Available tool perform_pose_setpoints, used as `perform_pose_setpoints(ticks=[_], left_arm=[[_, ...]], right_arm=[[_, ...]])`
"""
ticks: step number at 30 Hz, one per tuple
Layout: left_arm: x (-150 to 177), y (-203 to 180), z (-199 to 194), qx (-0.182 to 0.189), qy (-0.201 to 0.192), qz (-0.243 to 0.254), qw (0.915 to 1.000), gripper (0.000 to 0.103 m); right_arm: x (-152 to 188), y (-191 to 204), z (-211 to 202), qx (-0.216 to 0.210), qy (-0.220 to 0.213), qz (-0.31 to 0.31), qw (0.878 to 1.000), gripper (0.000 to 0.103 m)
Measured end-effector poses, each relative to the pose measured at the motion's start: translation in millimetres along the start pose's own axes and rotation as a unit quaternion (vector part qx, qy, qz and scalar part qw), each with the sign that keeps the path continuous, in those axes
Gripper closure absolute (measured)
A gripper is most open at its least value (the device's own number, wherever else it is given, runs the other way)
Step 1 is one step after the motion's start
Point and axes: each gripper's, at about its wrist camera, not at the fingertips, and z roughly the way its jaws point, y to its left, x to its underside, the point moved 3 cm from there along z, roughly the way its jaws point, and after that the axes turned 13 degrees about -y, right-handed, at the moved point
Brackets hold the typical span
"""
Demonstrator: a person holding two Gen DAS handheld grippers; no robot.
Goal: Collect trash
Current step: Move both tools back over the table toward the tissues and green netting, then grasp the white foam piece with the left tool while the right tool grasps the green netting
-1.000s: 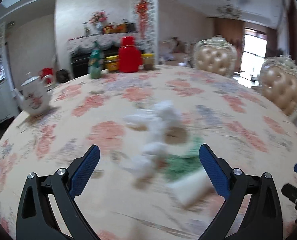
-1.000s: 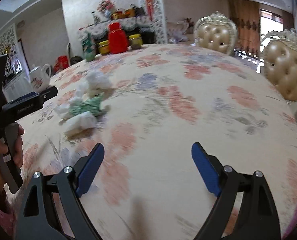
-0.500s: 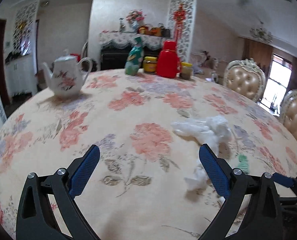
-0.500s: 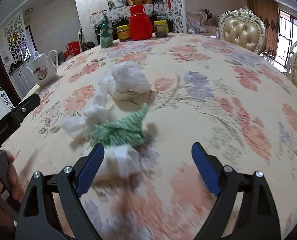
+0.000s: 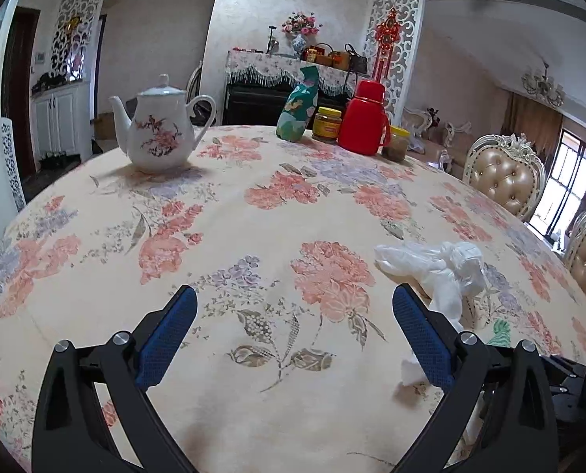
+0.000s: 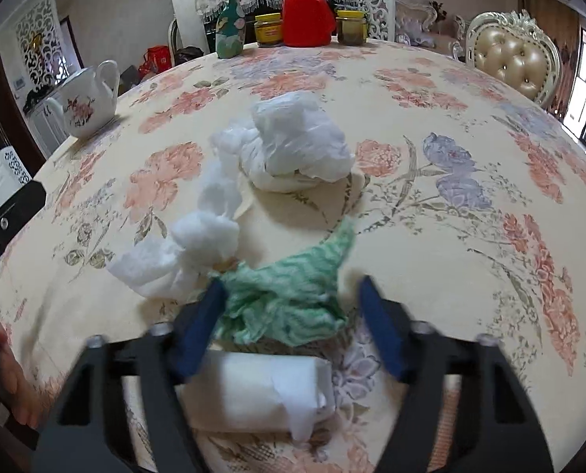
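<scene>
Straddling the green paper [image 6: 289, 295], the right claw [image 6: 293, 311] stood wide with nothing gripped, so the grab looked under way; next it had to close on that wad. White tissues [image 6: 198, 244] and a bag [image 6: 297, 146] lay just beyond it, a roll [image 6: 253, 394] nearer. The left claw [image 5: 293, 335] hung wide, empty; jars [image 6: 267, 29] by the flask [image 6: 306, 10] held dark, unclear contents.

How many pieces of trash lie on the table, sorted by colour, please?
White: 3 – plastic bag, crumpled tissue, folded tissue
Green: 1 – green napkin
Total: 4
</scene>
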Motion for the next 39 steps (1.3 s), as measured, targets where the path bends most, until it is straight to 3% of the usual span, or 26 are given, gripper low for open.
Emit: perform_pose_setpoints(ticks=[3, 10, 15, 18, 21, 25, 29, 35, 39], left_arm=[[1, -3, 0, 0.005, 0.002, 0.003, 1.0, 0.009], [4, -15, -2, 0.028, 0.004, 0.015, 0.9995, 0.009], [6, -30, -7, 0.053, 0.002, 0.036, 0.9979, 0.009], [11, -45, -10, 0.101, 0.013, 0.044, 0.9938, 0.009], [19, -71, -16, 0.161, 0.035, 0.066, 0.9841, 0.009], [32, -99, -23, 0.242, 0.073, 0.073, 0.9647, 0.009], [47, -121, -23, 0.273, 0.103, 0.113, 0.9497, 0.009], [63, -148, -7, 0.285, 0.157, 0.148, 0.934, 0.009], [83, -163, 3, 0.283, 0.205, 0.174, 0.9206, 0.02]], right_arm=[[0, -1, -14, -0.009, -0.018, -0.005, 1.0, 0.07], [5, -35, -72, -0.004, -0.082, 0.028, 0.996, 0.073], [21, -50, -103, 0.008, -0.085, 0.017, 0.996, 0.073], [39, -60, -119, 0.011, -0.079, 0.025, 0.997, 0.073], [53, -68, -135, 0.017, -0.083, 0.036, 0.996, 0.073], [66, -75, -152, 0.028, -0.088, 0.055, 0.994, 0.073], [75, -80, -169, 0.025, -0.1, 0.074, 0.992, 0.072], [78, -88, -185, 0.021, -0.111, 0.091, 0.989, 0.072], [79, -93, -195, 0.018, -0.121, 0.101, 0.987, 0.072]])
